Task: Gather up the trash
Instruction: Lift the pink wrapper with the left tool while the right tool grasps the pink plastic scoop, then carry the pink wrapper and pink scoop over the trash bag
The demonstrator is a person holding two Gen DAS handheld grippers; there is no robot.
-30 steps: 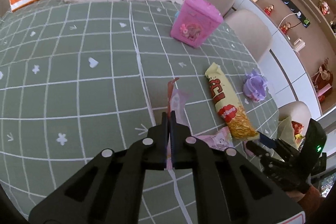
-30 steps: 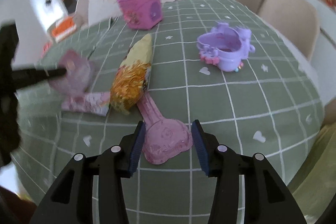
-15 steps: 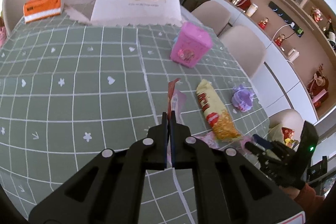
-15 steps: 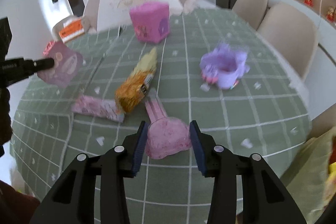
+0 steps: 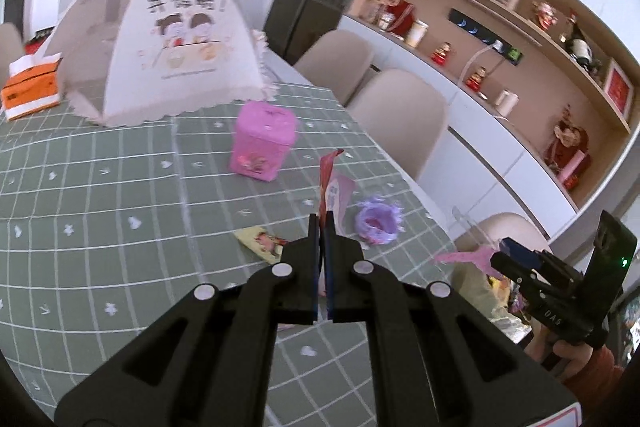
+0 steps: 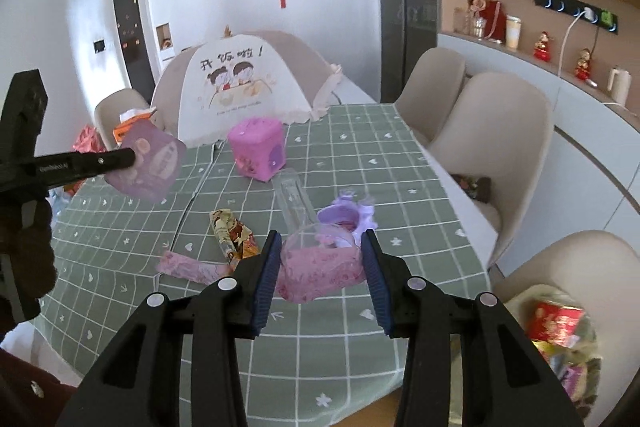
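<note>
With a purple wrapper [image 6: 150, 163] pinched in the left claw [image 5: 321, 223] and a pink plastic package [image 6: 320, 269] clamped in the right claw [image 6: 320, 251], both are best carried level — not tilted — to the trash bag [image 6: 560, 331].

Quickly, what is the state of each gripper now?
Left gripper: closed on a purple wrapper, lifted off the table.
Right gripper: closed on a pink plastic package.

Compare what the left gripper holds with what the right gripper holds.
The left gripper pinches a flat purple wrapper by one edge, jaws almost closed; the right gripper spans a bulky pink plastic package with jaws wide apart. The wrapper is opaque and printed, while the package has a clear, long-necked top. The wrapper hangs above the table's left side, the package near its front edge. Both are pinkish trash, lifted off the tablecloth.
</note>
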